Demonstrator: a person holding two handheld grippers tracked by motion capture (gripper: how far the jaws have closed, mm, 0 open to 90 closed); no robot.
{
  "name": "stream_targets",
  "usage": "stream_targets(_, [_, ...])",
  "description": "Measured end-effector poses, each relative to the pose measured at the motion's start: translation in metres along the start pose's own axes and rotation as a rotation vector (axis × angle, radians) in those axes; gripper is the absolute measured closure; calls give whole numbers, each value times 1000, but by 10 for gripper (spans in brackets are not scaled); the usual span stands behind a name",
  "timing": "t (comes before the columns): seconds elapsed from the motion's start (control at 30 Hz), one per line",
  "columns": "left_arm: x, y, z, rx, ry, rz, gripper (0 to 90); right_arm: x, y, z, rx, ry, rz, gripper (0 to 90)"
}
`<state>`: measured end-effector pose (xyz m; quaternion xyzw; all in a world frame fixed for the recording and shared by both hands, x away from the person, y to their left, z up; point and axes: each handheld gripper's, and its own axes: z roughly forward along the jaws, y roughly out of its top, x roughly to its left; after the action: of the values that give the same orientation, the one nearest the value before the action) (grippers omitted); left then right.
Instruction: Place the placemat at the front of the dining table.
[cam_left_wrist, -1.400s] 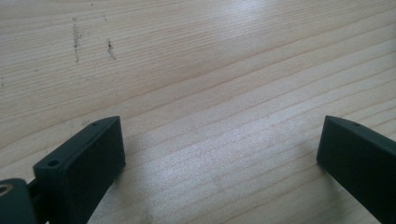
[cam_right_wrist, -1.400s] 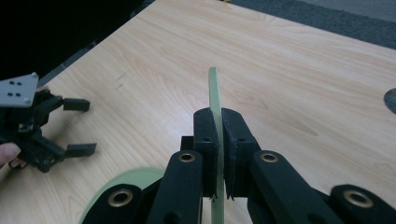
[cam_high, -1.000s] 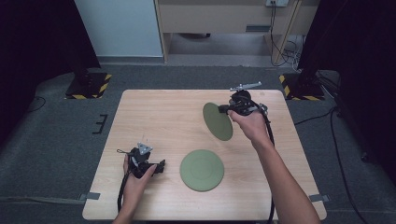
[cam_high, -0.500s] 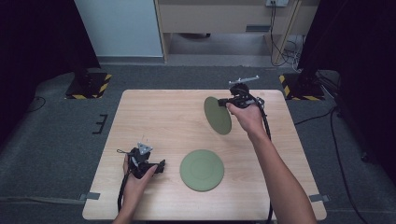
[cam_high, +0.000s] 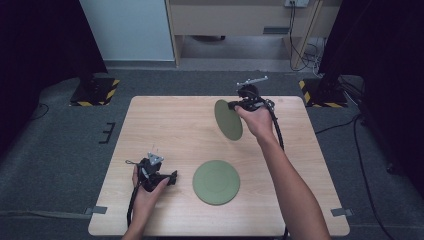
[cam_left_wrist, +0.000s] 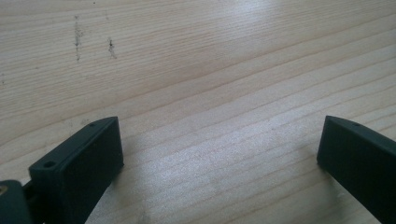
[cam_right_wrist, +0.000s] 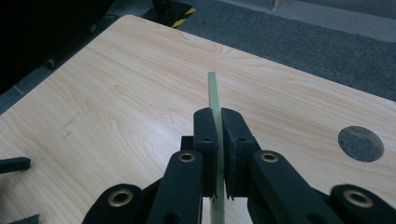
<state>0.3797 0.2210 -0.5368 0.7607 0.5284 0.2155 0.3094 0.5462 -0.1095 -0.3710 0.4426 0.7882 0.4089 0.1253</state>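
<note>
Green plate (cam_high: 228, 119) number one is hanging in the air over the far right part of the wooden table (cam_high: 165, 120), tipped up nearly on edge, with its face turned toward the table's left side. The right gripper (cam_high: 239, 105) is clenching it at the upper rim; in the right gripper view the plate (cam_right_wrist: 215, 100) is showing edge-on as a thin pale green strip, and both black jaws are pressing against it from either side. The person's right hand (cam_high: 256, 120) is wrapping around that gripper, with the forearm reaching in from the bottom edge and a black cable trailing down along it.

A second green plate (cam_high: 216, 181) is lying flat on the table near the front, well apart from the lifted one. Just to its left, the left gripper (cam_high: 172, 176) is resting low over the wood in the person's left hand (cam_high: 147, 192), pointing toward the flat plate without touching it. In the left gripper view its jaws are standing wide apart with bare wood grain (cam_left_wrist: 210, 93) between them, so it is released and gripping nothing.

A round hole (cam_right_wrist: 360, 143) is showing in the tabletop in the right gripper view, off to the right of the jaws.
</note>
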Motion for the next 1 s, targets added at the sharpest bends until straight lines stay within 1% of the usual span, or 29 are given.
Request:
stream_targets(0.07, [0, 0, 0, 0, 0, 0, 0, 3, 2, 3, -2, 0, 3, 859])
stream_targets(0.27, [0, 0, 0, -1, -1, -1, 0, 17, 11, 16, -8, 17, -16, 859])
stream_targets(0.43, [0, 0, 0, -1, -1, -1, 0, 29, 15, 34, -9, 43, -15, 859])
stream_targets(0.53, [0, 0, 0, -2, -1, -3, 0, 32, 13, 45, -4, 47, -15, 859])
stream_targets(0.63, [0, 0, 0, -2, -1, -4, 0, 32, 9, 54, 10, 29, -21, 859])
stream_targets(0.7, [0, 0, 0, -1, -1, -2, 0, 29, 8, 56, 5, 28, -12, 859])
stream_targets(0.83, [0, 0, 0, -1, -1, -2, 0, 21, 7, 56, 0, 20, -3, 859])
stream_targets(1.0, [-2, 1, 1, 0, 14, -14, 0, 6, 1, 53, -17, -6, 29, 859])
